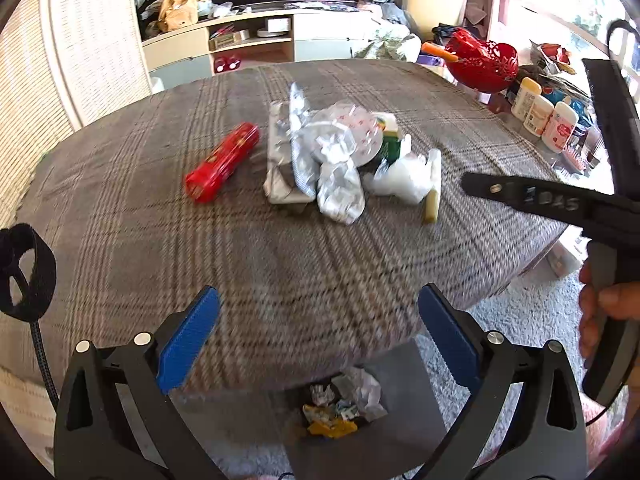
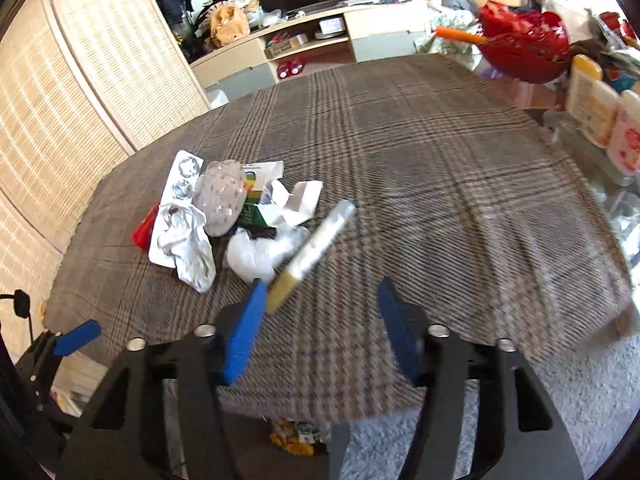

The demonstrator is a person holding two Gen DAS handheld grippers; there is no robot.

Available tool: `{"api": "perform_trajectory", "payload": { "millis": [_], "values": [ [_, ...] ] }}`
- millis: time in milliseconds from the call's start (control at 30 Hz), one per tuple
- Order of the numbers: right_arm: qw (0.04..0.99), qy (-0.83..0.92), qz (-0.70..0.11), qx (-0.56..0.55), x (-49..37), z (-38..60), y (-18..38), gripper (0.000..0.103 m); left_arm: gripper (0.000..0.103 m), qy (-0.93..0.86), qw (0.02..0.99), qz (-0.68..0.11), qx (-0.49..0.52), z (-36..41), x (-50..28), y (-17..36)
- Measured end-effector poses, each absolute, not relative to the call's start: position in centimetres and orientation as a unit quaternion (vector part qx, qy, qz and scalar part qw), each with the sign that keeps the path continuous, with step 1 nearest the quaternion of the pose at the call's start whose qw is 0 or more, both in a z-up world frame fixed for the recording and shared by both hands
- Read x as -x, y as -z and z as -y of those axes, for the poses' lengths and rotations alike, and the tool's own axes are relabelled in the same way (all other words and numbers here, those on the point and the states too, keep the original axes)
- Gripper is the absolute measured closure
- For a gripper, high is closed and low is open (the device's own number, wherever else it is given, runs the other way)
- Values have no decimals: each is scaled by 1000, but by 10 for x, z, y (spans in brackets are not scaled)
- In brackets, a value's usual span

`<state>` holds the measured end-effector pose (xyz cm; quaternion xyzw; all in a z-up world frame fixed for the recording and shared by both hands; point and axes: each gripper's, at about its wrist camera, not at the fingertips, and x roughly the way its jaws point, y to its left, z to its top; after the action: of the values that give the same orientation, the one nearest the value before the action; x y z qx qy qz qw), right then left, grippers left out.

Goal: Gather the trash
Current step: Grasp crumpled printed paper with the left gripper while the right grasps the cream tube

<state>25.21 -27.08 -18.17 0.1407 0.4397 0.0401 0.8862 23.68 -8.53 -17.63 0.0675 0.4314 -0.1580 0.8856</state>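
Both grippers, left gripper (image 1: 318, 338) and right gripper (image 2: 318, 332), hang empty with jaws apart over the bin (image 1: 404, 428), probably between drops; the wrapper pile (image 1: 332, 160) awaits on the table (image 1: 160, 240).

From my left tongs I looked steeply down across the brown plaid-covered table (image 1: 160, 240); my right view faced the same way. Both showed the crumpled foil-and-paper trash heap (image 1: 332, 160) (image 2: 224, 216) from nearby.
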Motion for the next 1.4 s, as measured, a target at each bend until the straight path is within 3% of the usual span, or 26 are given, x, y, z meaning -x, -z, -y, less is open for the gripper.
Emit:
{"api": "perform_trajectory", "payload": {
  "millis": [133,500,633,1067,1267,1333,1400],
  "values": [
    [880,-37,-455,-133,-268,264,190,64,11,169,886,-427,-70,94,-247,177],
    [877,-46,-462,-121,-289,243,201,67,17,182,880,-434,-65,103,-264,188],
    [880,-37,-463,-100,-297,238,201,82,19,181,878,-440,-57,99,-272,193],
    [878,-29,-462,-120,-284,285,201,88,49,199,865,-460,-36,109,-299,204],
    [883,-36,-453,-119,-275,285,203,88,49,191,866,-461,-25,110,-316,207],
    [884,-37,-449,-122,-272,286,204,88,62,190,867,-459,-31,113,-320,207],
    [886,-37,-447,-119,-270,284,205,88,83,189,868,-458,-38,114,-322,207]
  ]
}}
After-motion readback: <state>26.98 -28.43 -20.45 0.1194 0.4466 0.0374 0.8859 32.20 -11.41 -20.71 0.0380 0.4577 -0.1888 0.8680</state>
